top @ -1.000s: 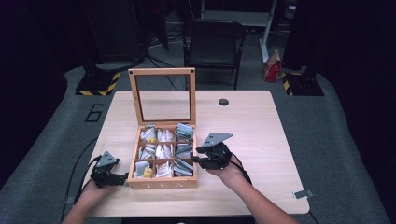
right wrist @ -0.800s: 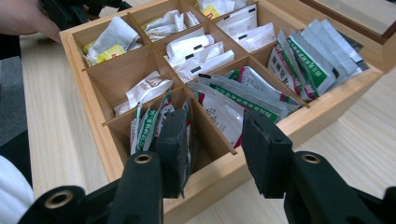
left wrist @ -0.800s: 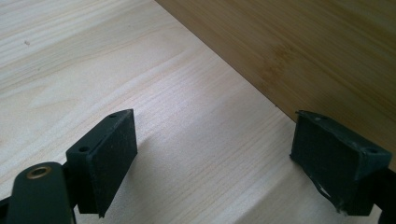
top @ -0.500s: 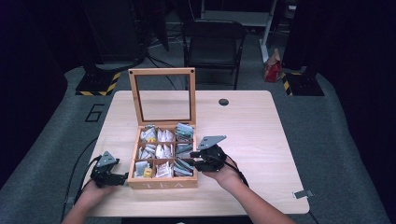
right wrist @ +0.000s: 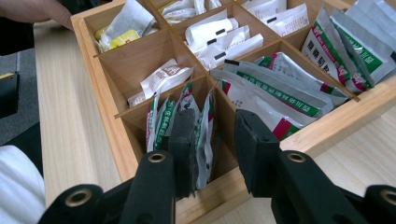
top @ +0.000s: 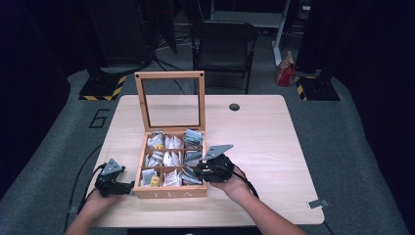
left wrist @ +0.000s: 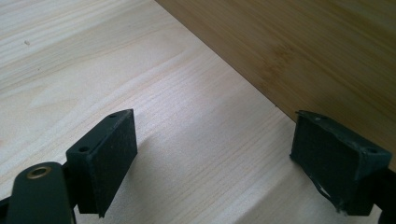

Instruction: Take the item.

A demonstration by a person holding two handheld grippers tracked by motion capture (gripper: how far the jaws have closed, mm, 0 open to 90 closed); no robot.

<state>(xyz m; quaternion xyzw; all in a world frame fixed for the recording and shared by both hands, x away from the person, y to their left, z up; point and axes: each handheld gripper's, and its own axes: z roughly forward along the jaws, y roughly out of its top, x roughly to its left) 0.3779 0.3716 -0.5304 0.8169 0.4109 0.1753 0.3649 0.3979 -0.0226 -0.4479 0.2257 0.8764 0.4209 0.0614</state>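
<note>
A wooden tea box (top: 169, 193) stands mid-table with its glass lid (top: 170, 100) upright; its nine compartments hold tea packets. My right gripper (top: 198, 171) dips into the front right compartment. In the right gripper view it (right wrist: 212, 128) is open, and a white packet with green and red edges (right wrist: 205, 135) stands in the gap beside the left finger (right wrist: 182, 140). Silver-green packets (right wrist: 280, 88) lie in the adjoining compartment. My left gripper (top: 128, 186) rests on the table against the box's left front corner, open (left wrist: 215, 140) and holding nothing, with the box wall (left wrist: 303, 51) beside it.
The light wooden table (top: 264, 137) has bare room right of the box. A black round cap (top: 234, 106) lies near the far edge, and a small grey object (top: 315, 203) near the front right corner. A black chair (top: 222, 46) stands behind the table.
My right gripper has moved left and down, from beside the box's right edge into the front right compartment. The left gripper has stayed put.
</note>
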